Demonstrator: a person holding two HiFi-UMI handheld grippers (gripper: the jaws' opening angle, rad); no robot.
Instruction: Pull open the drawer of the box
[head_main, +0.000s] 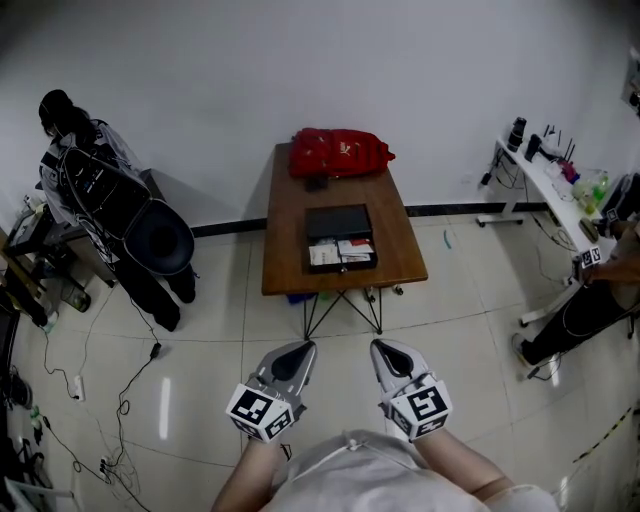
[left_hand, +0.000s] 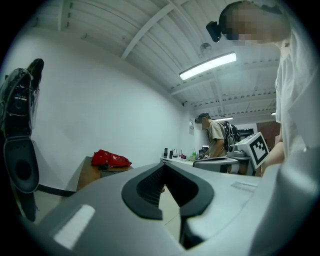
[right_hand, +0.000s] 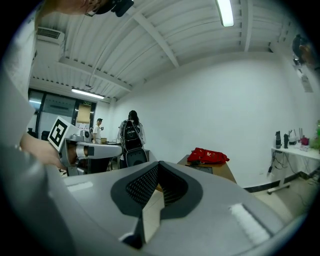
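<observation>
The floor (head_main: 470, 300) has pale tiles and the wall behind is white. At the far left stands a chair (head_main: 150, 235) loaded with black bags, and thin cables (head_main: 125, 395) lie on the floor near it.

In the middle of the room stands a brown wooden table (head_main: 288, 250) on thin dark legs. A red bag (head_main: 340, 153) lies at its far end, next to the wall. The black box (head_main: 338, 221) sits on the table nearer to the person, well apart from both tools. Its drawer (head_main: 342, 253) stands out of the box on the person's side, and white and red things show in it.

At the right is a white table (head_main: 545, 185) with bottles and small items, and another person (head_main: 592, 300) is partly visible at the edge.

The left tool (head_main: 297, 352) and the right tool (head_main: 386, 350) are held side by side in front of the person's body, over the floor and short of the table. Both point about level toward the table. The tips of the left tool are pressed together with nothing between them. The right tool is also pressed together and empty.
</observation>
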